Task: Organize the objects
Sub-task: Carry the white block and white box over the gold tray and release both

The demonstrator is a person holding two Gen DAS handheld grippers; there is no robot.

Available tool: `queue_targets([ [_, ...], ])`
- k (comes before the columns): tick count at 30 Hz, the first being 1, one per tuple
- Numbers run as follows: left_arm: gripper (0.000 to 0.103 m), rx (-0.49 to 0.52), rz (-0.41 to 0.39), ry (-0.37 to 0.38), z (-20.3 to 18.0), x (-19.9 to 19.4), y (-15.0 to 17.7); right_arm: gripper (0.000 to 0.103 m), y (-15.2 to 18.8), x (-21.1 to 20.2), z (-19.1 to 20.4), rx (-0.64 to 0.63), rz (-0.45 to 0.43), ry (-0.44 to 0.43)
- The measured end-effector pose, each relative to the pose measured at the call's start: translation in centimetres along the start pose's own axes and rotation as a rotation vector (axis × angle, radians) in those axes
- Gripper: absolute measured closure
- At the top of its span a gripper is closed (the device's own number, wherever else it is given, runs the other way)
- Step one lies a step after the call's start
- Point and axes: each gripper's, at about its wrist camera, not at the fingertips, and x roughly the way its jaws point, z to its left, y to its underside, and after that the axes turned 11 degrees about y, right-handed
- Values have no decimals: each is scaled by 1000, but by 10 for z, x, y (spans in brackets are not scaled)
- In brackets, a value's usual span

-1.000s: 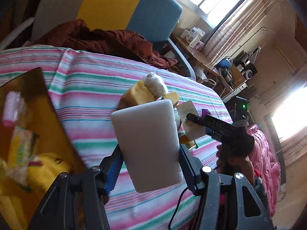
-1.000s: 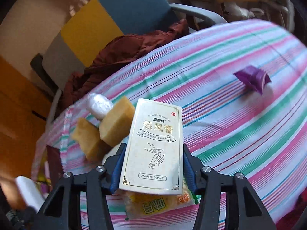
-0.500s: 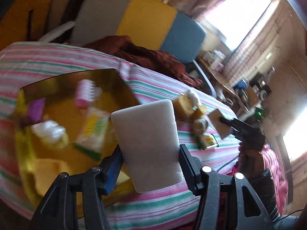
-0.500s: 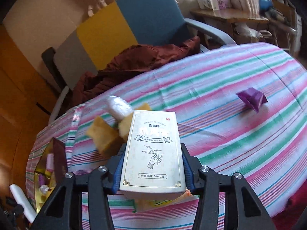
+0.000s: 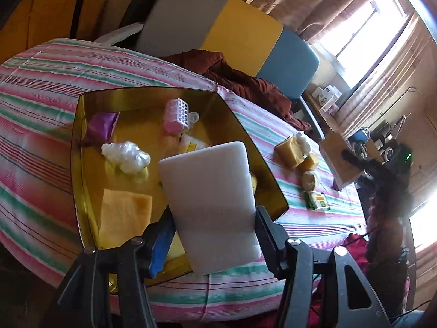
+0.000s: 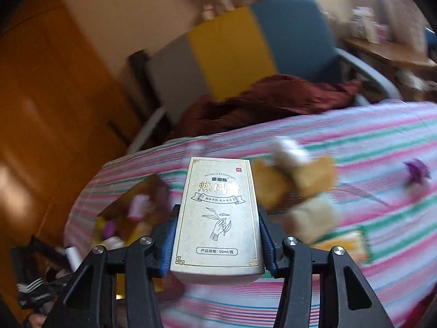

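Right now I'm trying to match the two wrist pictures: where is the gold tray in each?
Left wrist: the gold tray fills the centre-left, on the striped cloth, partly behind the white block held in the left tool.
Right wrist: the tray is blurred at lower left, beside the cream box.
Shared landmark: the grey, yellow and blue chair back.

Black tool (image 5: 213, 235), blue pads (image 5: 159, 248)

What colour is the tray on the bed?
Shiny gold-yellow; the tray shows best in the left wrist view.
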Motion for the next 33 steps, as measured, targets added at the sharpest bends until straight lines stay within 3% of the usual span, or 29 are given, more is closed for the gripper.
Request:
queue_targets([
  [7,45,-41,15,19,10,8,5,52,4,21,120,-193,58,-174],
  [12,41,-46,21,-6,14,15,5,50,10,54,194,-286,116,-281],
  [13,40,-57,26,-12,17,16,5,48,12,63,207,-305,124,-290],
  [15,37,-80,39,-38,23,18,6,28,16,75,222,-329,134,-263],
  [19,36,-90,47,-62,31,15,11,25,29,85,226,-346,161,-231],
  [24,36,-94,30,-68,33,11,12,14,47,77,206,-361,173,-162],
  [27,37,-50,-8,-118,25,2,9,2,56,67,198,-369,148,-124],
  [33,37,20,-100,-211,12,-20,4,0,70,45,195,-412,88,-44],
])
